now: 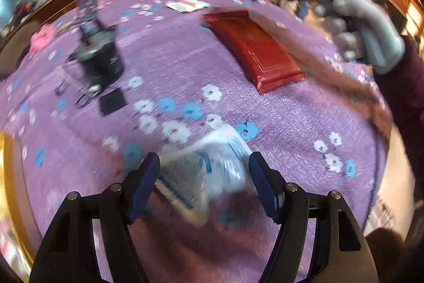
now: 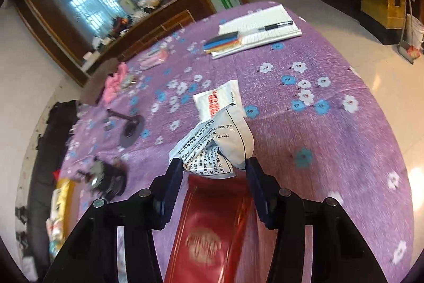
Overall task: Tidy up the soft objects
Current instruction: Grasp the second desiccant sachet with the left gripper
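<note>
We have both tongs over the purple flowered worktop [image 2: 331, 139], and both stand wide open with nothing pinched. The left tongs [image 1: 204, 169] hover above a soft clear packet [image 1: 201, 174] with blue print; it lies flat on the cloth, seen between the open fingers and a little ahead of them, its long axis slanting from near-left to far-right, though blur keeps us from judging how close the pads are. The right tongs [image 2: 214, 171] sit above the red box [image 2: 212, 230], whose long side runs straight out along our fingers. Just past the tips lies a crumpled white sachet [image 2: 220, 145] with black print, seemingly resting at the far end of the box, and a flat white pouch [image 2: 218, 100] with red lettering lies on the cloth just beyond, touching or overlapping it. So each hand is nearest its own soft thing: the packet for the left, the sachet for the right. We judge that the next move turns on the sachet lying dead ahead of the right tongs, needing only a short push forward before closing. A notebook [image 2: 265, 25] and pen [image 2: 278, 25] rest far off.
</note>
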The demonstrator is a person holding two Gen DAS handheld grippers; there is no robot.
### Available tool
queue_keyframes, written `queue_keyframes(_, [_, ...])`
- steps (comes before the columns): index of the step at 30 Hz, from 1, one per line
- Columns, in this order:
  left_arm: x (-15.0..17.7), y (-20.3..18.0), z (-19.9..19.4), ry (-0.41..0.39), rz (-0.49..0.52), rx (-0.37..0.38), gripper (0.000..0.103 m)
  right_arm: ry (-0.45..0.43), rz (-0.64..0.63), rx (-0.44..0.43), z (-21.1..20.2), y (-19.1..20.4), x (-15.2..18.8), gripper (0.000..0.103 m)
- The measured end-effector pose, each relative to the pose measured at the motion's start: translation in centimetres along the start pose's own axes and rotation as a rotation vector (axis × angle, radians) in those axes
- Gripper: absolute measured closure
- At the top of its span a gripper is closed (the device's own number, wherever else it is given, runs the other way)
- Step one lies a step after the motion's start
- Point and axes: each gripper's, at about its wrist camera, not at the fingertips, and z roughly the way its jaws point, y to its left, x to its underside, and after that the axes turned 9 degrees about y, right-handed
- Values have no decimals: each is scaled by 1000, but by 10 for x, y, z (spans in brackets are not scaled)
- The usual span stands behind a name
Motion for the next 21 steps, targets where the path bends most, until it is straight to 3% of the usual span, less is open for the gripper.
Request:
queue_keyframes(6, [-4,-10,14,46,47,49,32,-7,-27,-72,-29,-1,29,54])
queue_keyframes(8, [-1,-13,12,23,39,32,52,-9,-38,-94,-33,0,38,54])
queue_keyframes(9, [1,-11,10,22,15,49,53,-8,-41,-100,-35,0,42,54])
queue_keyframes(10, [1,-8,8,18,-6,74,79,-6,-43,-107,-36,0,45,54])
queue_keyframes(11, [2,-5,5,17,-26,101,95,-3,-45,-116,-38,1,50,54])
queue_keyframes(13, [4,-3,0,4,-44,76,95,4,-51,-127,-38,4,58,54])
queue_keyframes(19, [19,4,-18,-30,-93,120,95,11,-66,-129,-49,12,79,54])
queue_keyframes(21, [25,4,-23,-41,-76,143,89,8,-69,-131,-55,15,85,53])
